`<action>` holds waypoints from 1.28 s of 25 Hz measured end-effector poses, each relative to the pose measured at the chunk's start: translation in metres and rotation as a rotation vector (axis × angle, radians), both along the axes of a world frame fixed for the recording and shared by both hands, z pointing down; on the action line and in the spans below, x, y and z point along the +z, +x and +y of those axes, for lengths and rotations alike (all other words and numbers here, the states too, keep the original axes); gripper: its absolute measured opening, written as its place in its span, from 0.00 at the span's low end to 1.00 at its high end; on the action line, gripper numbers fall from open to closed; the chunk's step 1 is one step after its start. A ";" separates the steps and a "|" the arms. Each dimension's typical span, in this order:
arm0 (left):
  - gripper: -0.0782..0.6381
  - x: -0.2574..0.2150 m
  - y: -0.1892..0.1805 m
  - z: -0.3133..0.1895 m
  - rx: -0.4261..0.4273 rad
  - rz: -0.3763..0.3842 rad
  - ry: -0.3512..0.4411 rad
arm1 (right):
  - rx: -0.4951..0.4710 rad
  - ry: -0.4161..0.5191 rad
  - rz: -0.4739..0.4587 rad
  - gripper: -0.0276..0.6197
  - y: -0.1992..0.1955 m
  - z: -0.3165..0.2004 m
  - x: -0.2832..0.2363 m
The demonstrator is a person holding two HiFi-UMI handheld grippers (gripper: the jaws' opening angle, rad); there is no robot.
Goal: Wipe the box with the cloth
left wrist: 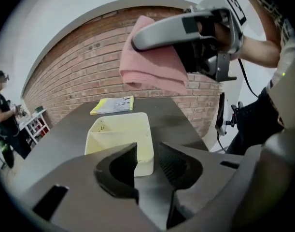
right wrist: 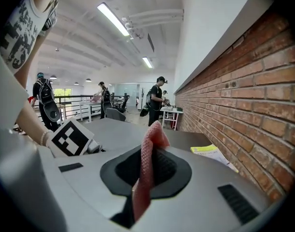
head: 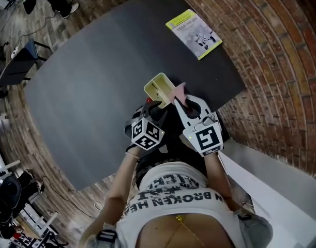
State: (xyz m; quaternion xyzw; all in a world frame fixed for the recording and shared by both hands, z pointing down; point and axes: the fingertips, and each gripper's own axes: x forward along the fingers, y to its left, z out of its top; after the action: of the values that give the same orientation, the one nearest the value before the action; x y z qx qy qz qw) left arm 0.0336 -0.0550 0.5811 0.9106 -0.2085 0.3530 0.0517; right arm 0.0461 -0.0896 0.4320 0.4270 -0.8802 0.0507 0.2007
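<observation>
1. The left gripper (left wrist: 147,154) has its jaws seemingly clamped on the near wall of the box (left wrist: 119,134), at the 5 o'clock edge of the desk (head: 95,76).
2. The right gripper (right wrist: 149,162) pinches the cloth (right wrist: 154,137), at the box's 2 o'clock.
3. The box is likely light, stiff and slick, best held by its rim; the cloth is soft and floppy.

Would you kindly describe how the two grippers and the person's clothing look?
The left gripper and right gripper have grey moulded bodies, black ribbed jaw pads and a cube of black-and-white square markers each. The person wears a white T-shirt with black lettering.
</observation>
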 end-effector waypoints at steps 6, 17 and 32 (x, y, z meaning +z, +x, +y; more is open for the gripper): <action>0.25 0.019 0.012 0.001 0.091 -0.149 0.068 | 0.038 0.001 0.018 0.07 0.011 0.000 0.004; 0.16 0.018 -0.004 0.013 0.047 -0.176 0.049 | 0.016 -0.008 0.027 0.07 0.010 0.000 0.009; 0.16 0.022 -0.072 0.070 -0.015 -0.190 0.021 | -0.126 -0.033 0.033 0.07 -0.035 0.012 0.021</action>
State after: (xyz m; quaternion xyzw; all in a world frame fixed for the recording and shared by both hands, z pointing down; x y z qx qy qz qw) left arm -0.0384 0.0150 0.6027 0.8720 -0.2230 0.4350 0.0249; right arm 0.0106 -0.0773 0.4531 0.3680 -0.9010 0.0453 0.2251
